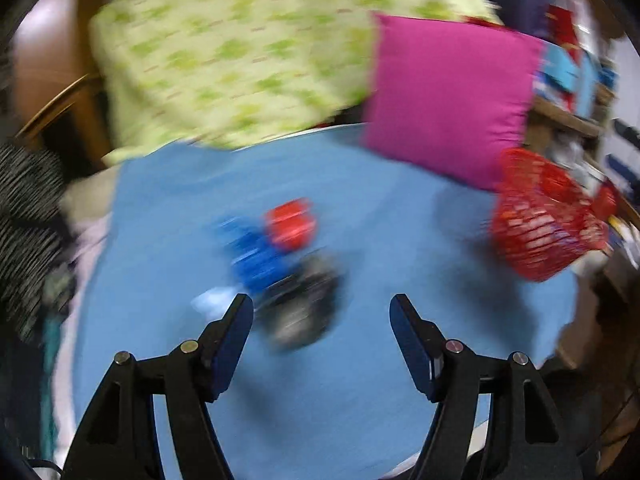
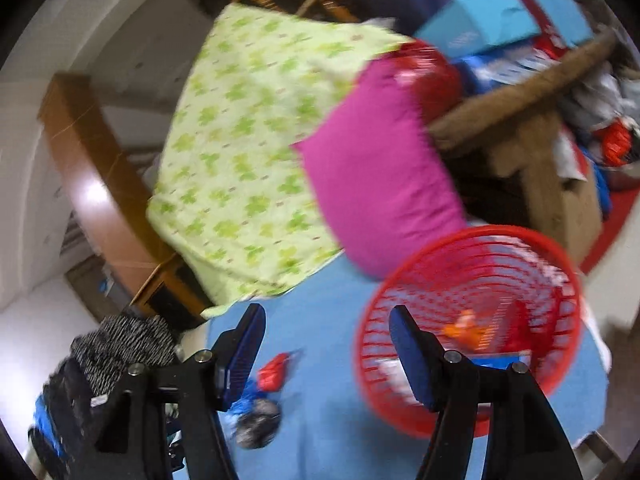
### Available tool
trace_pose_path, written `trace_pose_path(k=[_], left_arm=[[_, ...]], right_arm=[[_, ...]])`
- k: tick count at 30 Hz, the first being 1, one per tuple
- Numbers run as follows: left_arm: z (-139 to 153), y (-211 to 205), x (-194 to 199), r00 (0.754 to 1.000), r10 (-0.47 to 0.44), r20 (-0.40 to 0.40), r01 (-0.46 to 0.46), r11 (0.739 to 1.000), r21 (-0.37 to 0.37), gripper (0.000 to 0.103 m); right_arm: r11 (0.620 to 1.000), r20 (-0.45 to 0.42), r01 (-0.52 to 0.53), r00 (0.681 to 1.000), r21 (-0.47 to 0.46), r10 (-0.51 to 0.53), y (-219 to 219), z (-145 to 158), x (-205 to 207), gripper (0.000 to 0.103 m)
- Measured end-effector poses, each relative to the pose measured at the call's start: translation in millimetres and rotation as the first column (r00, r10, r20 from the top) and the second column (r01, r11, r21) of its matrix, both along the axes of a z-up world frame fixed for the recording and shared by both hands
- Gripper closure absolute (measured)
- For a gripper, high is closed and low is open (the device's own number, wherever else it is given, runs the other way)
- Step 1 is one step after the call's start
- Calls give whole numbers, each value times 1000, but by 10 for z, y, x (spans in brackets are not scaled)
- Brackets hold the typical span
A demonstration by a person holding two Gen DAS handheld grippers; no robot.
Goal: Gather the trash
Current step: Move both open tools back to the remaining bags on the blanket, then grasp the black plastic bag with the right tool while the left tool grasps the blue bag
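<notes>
Both views are motion-blurred. Trash lies on a blue bedsheet (image 1: 360, 208): a red wrapper (image 1: 292, 222), a blue wrapper (image 1: 256, 258), a dark crumpled wrapper (image 1: 304, 304) and a small pale scrap (image 1: 212, 298). My left gripper (image 1: 322, 312) is open and empty just above the dark wrapper. A red mesh basket (image 1: 548, 220) stands at the right. In the right wrist view the basket (image 2: 472, 320) holds an orange scrap (image 2: 466, 330) and other trash. My right gripper (image 2: 328, 328) is open and empty above the sheet, left of the basket. The red wrapper (image 2: 274, 372) and dark wrapper (image 2: 258, 424) lie below it.
A magenta pillow (image 1: 452, 96) and a green-patterned pillow (image 1: 240, 52) lie at the head of the bed. A wooden headboard (image 2: 84, 168) curves at the left. A striped dark garment (image 1: 24, 220) hangs off the left edge. Cluttered shelves and boxes (image 2: 520, 80) stand at the right.
</notes>
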State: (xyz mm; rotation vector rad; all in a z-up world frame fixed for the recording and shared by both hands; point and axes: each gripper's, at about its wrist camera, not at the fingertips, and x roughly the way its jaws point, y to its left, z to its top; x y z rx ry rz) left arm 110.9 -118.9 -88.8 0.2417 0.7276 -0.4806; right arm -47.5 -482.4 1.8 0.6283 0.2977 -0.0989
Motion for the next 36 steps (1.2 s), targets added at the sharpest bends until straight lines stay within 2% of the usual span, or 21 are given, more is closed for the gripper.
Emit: trace_pose_path(k=[4,8,10,15,21,30,33,34,35,36], left_arm=[[-70,761,27,988,153,-17,-153,988,-20,31],[-203,1329,48,964,262,-51,-265,963,-56,31],[-279,1475,72,958,277,-74,-282,956,-74,31],[-408,1515,117,960,264,-94,-273,957,-95,31],[-542,1561,171,962,244,-123,-258,960,-112,31],[-656,1805,281,948,281,-147,-297,949,-105,31],[-653,1850,317,944,291,-156,-309,945,-106,31],[-649,1851,331,943,292,-157,-310,945,-107,31],[-642,1842,345,943,292,-158,-310,945,-106,31],[-626,1814,366,945,288,-158,-306,946,-106,31]], right_arm=[[991,-30,-128,991,-40,127,563,45,331,34],[967,-118,-254,961,-12,251,1086,-167,792,34],[957,-159,-291,944,7,288,1262,-315,953,34],[930,-272,-353,889,105,368,1589,-773,1410,34],[917,-401,-347,825,197,398,1824,-1346,1879,34],[925,-526,-266,765,270,373,2138,-1962,2516,34],[935,-565,-237,748,262,348,2228,-2148,2649,34],[937,-556,-234,757,260,344,2236,-2184,2658,36],[942,-544,-236,771,238,331,2240,-2185,2651,48],[944,-540,-257,774,208,330,2248,-2175,2649,56]])
